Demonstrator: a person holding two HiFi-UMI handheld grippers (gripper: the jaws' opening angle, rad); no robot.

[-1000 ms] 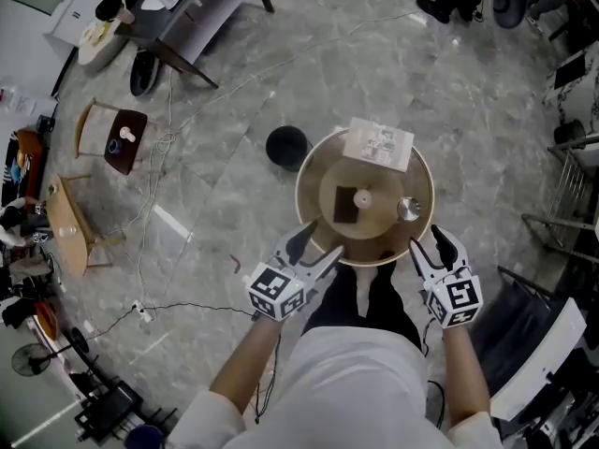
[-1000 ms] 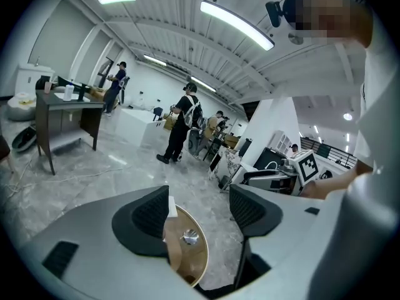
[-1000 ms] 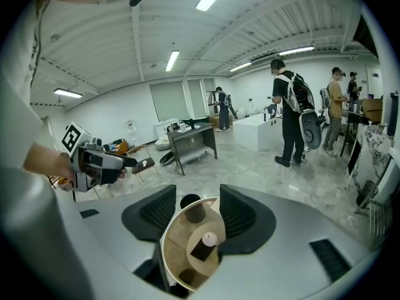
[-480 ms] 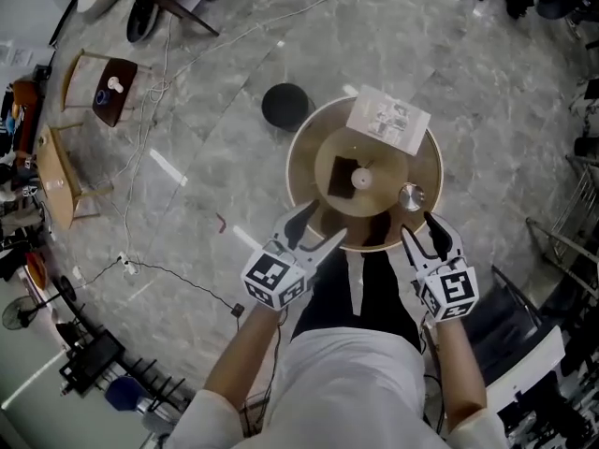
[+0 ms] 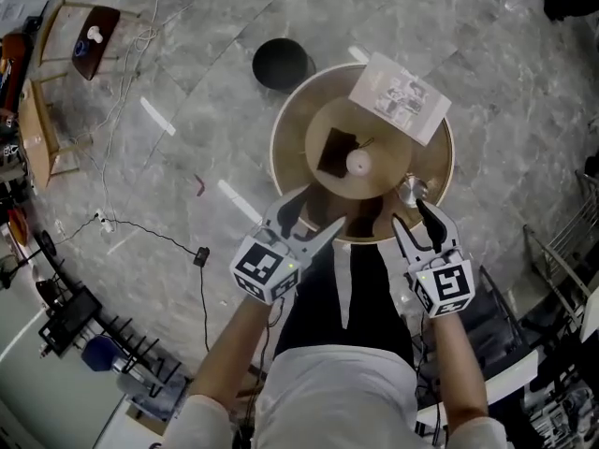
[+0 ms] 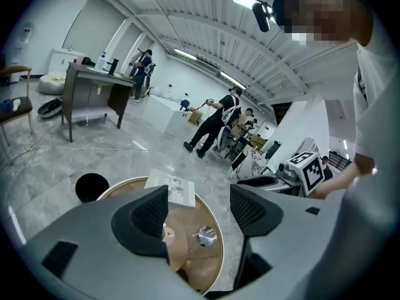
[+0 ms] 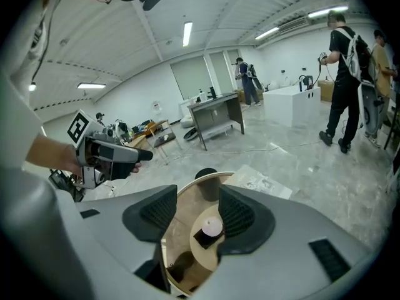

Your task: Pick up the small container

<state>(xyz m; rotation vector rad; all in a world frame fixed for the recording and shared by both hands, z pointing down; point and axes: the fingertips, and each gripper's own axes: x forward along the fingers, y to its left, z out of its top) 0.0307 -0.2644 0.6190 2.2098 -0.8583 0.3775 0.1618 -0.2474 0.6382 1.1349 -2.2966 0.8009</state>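
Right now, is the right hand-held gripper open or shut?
Open: the right hand-held gripper has its jaws apart, gripping nothing; the table shows through the gap.

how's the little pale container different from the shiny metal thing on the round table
The pale container looks matt and off-white; the shiny metal thing is silvery and reflective. The pale container stands on the inner round board beside a dark square; the shiny metal thing sits out near the table's rim. Both are small; neither is held.
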